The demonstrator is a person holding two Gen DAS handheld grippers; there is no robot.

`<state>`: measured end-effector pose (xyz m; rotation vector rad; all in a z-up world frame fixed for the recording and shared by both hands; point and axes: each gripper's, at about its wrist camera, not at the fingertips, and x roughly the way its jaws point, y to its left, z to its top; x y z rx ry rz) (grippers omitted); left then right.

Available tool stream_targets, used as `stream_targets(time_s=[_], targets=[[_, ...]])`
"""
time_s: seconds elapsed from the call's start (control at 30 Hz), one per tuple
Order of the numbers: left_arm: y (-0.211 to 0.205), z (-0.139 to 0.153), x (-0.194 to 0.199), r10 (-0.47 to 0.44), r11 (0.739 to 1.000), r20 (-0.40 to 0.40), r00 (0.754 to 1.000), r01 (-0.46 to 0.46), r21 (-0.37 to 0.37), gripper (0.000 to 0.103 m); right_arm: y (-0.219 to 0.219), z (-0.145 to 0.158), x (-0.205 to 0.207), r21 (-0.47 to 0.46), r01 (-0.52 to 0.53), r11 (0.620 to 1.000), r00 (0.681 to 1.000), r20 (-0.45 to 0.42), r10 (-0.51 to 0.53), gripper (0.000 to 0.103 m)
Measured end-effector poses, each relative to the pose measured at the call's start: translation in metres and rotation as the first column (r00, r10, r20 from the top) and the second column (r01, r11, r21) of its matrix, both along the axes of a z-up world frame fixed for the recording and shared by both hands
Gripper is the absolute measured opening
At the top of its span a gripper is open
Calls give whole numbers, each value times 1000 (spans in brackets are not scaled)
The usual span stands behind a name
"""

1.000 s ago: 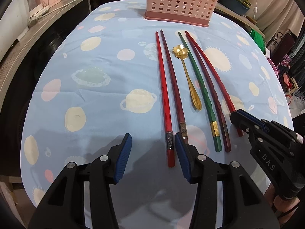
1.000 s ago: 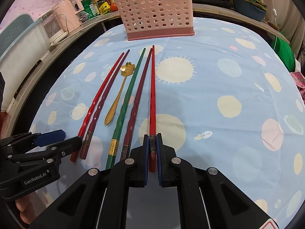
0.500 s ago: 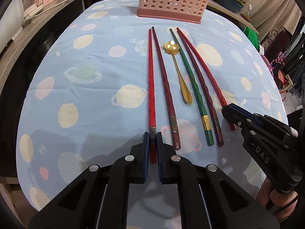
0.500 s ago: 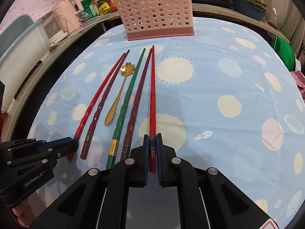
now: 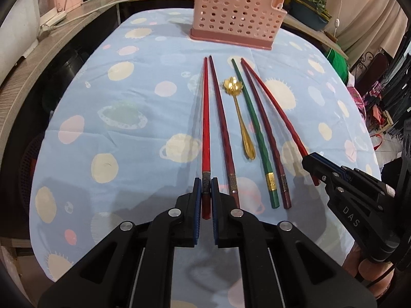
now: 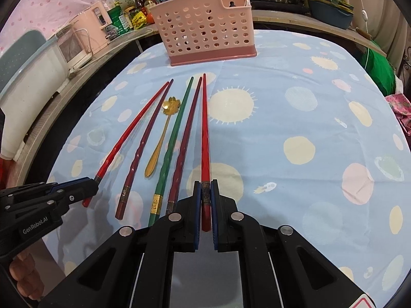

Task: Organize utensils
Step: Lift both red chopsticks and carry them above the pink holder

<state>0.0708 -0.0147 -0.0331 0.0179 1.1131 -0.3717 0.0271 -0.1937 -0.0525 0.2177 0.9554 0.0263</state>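
Several chopsticks and a gold spoon [image 5: 240,114] lie side by side on the blue tablecloth. My left gripper [image 5: 206,182] is shut on the butt end of the leftmost bright red chopstick [image 5: 205,118]. My right gripper [image 6: 205,187] is shut on the butt end of the rightmost bright red chopstick [image 6: 204,128]. Between them lie a dark red chopstick [image 5: 222,128], the spoon [image 6: 160,143], a green chopstick [image 5: 254,128] and another dark red chopstick [image 5: 264,131]. A pink perforated utensil basket [image 5: 236,18] stands at the far end of the table.
The right gripper body shows at the right in the left wrist view [image 5: 359,205]; the left gripper body shows at the lower left in the right wrist view [image 6: 38,210]. A counter with appliances and jars [image 6: 84,38] runs along the left and back.
My left gripper has gone from open beside the leftmost red chopstick to shut on its butt end. My right gripper has stayed shut on its red chopstick.
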Motion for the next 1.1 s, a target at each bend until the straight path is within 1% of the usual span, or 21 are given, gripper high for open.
stream_targets(time_s=[0.27,0.4,0.57,0.77,1.1], targets=[[8,39,6,30,998,72,997,-27,-55,7,-12,32,-2,18,23,1000,997,78,-24,7],[11,61,12,50,996,115,992,-40,-81,7,-18,50,-1,26,31,999,992,119,-34,7],[15,81,20,70,993,156,985,-54,-106,7,-27,74,4,29,41,999,983,176,-46,7],[16,106,29,87,990,215,973,-61,-124,7,-41,106,12,37,63,997,965,252,-71,7],[17,143,56,123,986,303,945,-82,-147,7,-53,145,32,36,74,997,940,331,-82,7]])
